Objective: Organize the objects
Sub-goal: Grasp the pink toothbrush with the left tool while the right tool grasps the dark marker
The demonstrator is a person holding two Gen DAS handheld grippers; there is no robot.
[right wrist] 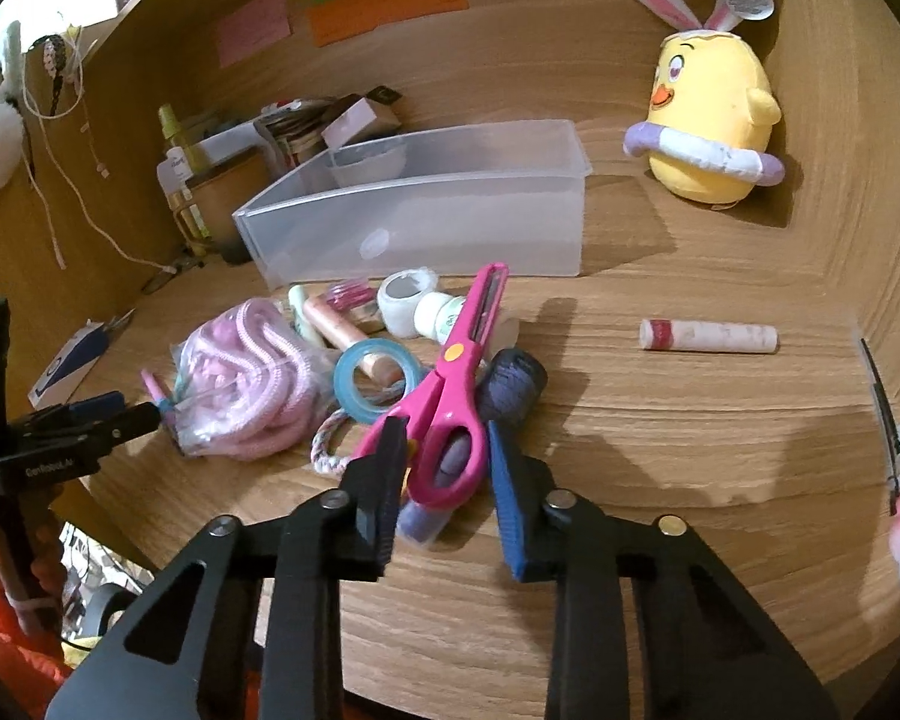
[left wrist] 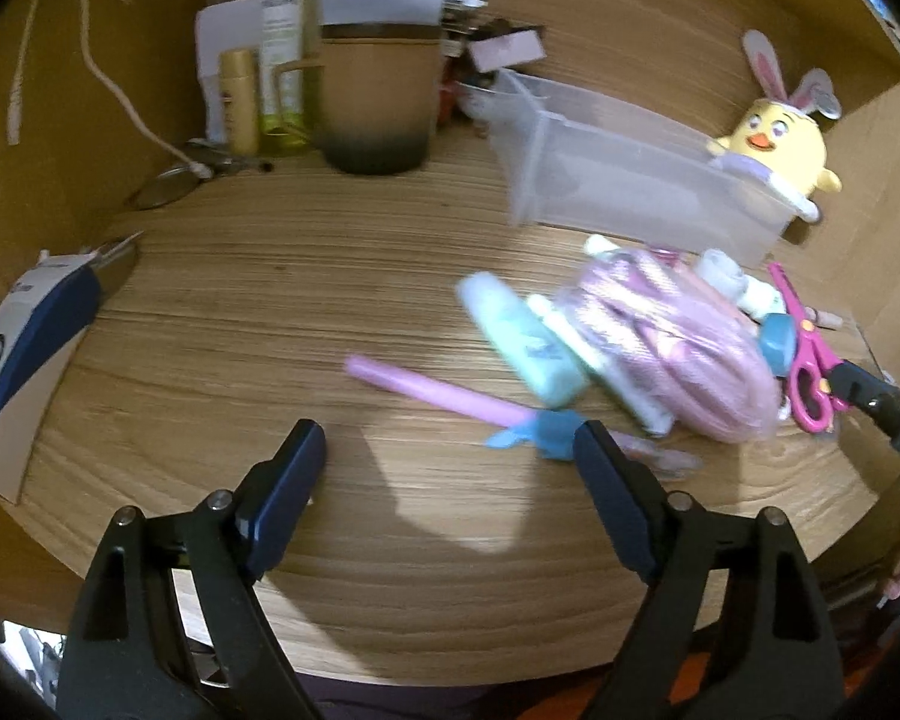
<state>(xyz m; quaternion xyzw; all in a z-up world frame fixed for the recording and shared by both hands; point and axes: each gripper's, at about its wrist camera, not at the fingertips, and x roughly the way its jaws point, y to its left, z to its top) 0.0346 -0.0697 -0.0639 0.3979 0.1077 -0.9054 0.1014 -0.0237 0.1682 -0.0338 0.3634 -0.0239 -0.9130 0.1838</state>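
Note:
A heap of small objects lies on the wooden desk in front of a clear plastic bin [right wrist: 426, 210]: pink scissors [right wrist: 456, 384], a bag of pink rope [right wrist: 252, 378], a blue tape roll [right wrist: 375, 381], a dark thread spool [right wrist: 510, 384] and tubes. My right gripper [right wrist: 444, 438] is open, its fingers on either side of the scissors' handle. My left gripper [left wrist: 450, 444] is open above the desk, its right finger beside a pink pen [left wrist: 432, 393] with a blue end. The bin [left wrist: 630, 174], the rope bag [left wrist: 666, 348] and the scissors [left wrist: 804, 354] show in the left wrist view too.
A yellow chick plush [right wrist: 711, 120] stands at the back right. A white tube [right wrist: 708, 336] lies alone to the right. A brown mug [left wrist: 378, 102], bottles [left wrist: 282, 60] and a white-blue box [left wrist: 24, 348] stand at the left. Walls enclose the desk.

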